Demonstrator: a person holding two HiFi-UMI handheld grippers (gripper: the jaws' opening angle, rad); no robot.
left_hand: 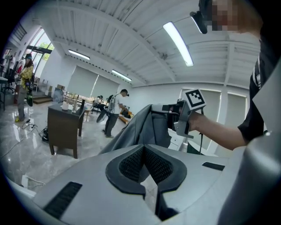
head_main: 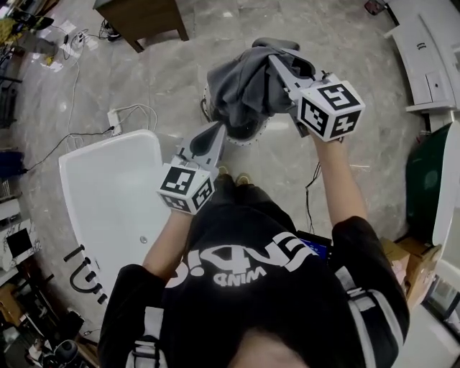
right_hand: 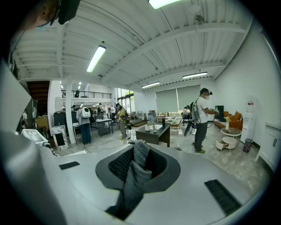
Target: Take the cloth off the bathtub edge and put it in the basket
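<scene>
Grey cloth [head_main: 248, 86] is up in the air, strung between both grippers. The right gripper [head_main: 277, 63] is clamped on the bunched top end, and the left gripper [head_main: 215, 136] is pinched shut on the lower corner. So its long line runs fingers to fingers, slanting down toward the left pair. The basket [head_main: 260, 129] sits right under the sag, with the bathtub [head_main: 108, 194] well off beyond the left fingers. My guess is the next move is straight down, then let go.

Floor [head_main: 345, 57]: grey marbled tile under your feet | bathtub [head_main: 108, 194]: white, stood on it at your left | power strip [head_main: 113, 118]: lay with cables near the tub's end | wooden cabinet [head_main: 140, 14]: stood farther ahead | basket [head_main: 253, 136]: stood before you, mostly covered
</scene>
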